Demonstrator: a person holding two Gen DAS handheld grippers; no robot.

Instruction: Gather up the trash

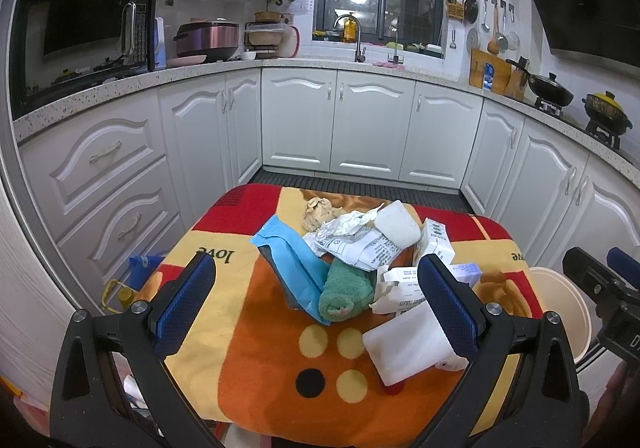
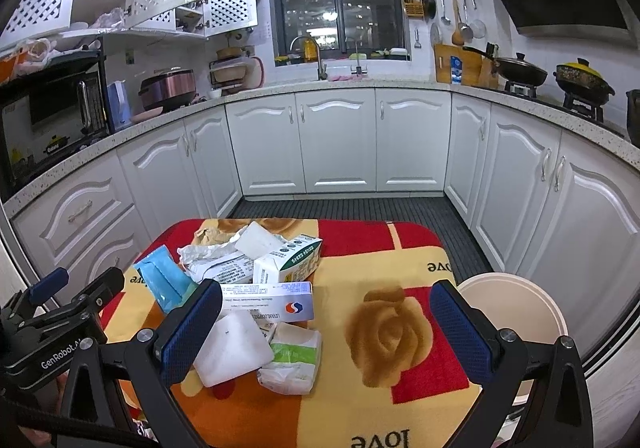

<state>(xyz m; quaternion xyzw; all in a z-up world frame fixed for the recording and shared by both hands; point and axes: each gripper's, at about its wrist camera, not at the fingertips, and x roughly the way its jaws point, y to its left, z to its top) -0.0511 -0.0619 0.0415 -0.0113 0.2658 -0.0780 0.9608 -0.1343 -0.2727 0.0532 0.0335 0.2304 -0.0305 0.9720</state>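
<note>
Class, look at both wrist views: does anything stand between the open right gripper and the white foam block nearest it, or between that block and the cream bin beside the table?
Nothing visible does. The right gripper faces the white foam block directly, and bare blanket lies toward the bin.

Two foam blocks [image 1: 408, 344] – one blue pouch [image 1: 296, 268] – one bin [image 2: 516, 312].

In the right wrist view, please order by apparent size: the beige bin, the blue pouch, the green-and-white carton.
1. beige bin, though partly hidden.
2. green-and-white carton and blue pouch look about alike, so I leave these two unranked.
</note>
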